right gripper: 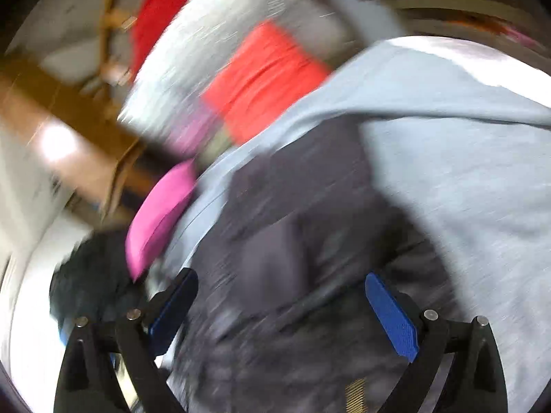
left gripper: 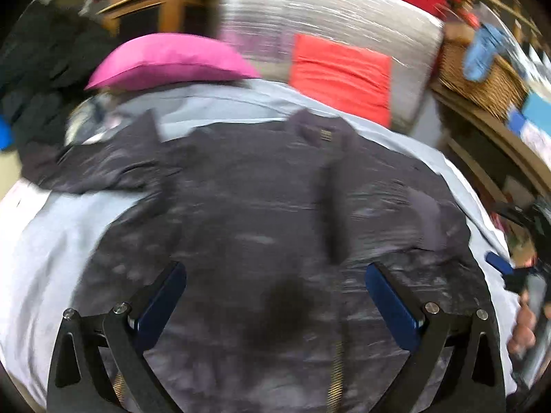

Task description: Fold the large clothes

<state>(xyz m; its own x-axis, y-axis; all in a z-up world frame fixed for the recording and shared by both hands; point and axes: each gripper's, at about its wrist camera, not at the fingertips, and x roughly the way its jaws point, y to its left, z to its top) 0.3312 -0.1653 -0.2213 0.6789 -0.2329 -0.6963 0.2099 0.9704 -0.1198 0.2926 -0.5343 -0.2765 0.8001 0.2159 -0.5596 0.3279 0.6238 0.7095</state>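
The jacket (left gripper: 261,206) lay spread on the bed (left gripper: 44,241). Left gripper (left gripper: 275,275) and right gripper (right gripper: 280,284) hovered above it, jaws wide, empty.

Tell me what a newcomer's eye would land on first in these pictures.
First, the big dark jacket spread flat over the pale blue sheet, filling the middle. Next, the pink pillow at the jacket's far left and the red cushion beyond it. Both open grippers hover over the jacket.

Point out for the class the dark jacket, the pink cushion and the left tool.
dark jacket (left gripper: 261,186): left wrist view, middle of its spread-out body.
pink cushion (left gripper: 172,62): left wrist view, centre of its top face.
left tool (left gripper: 275,275): left wrist view, midway between its open fingertips.
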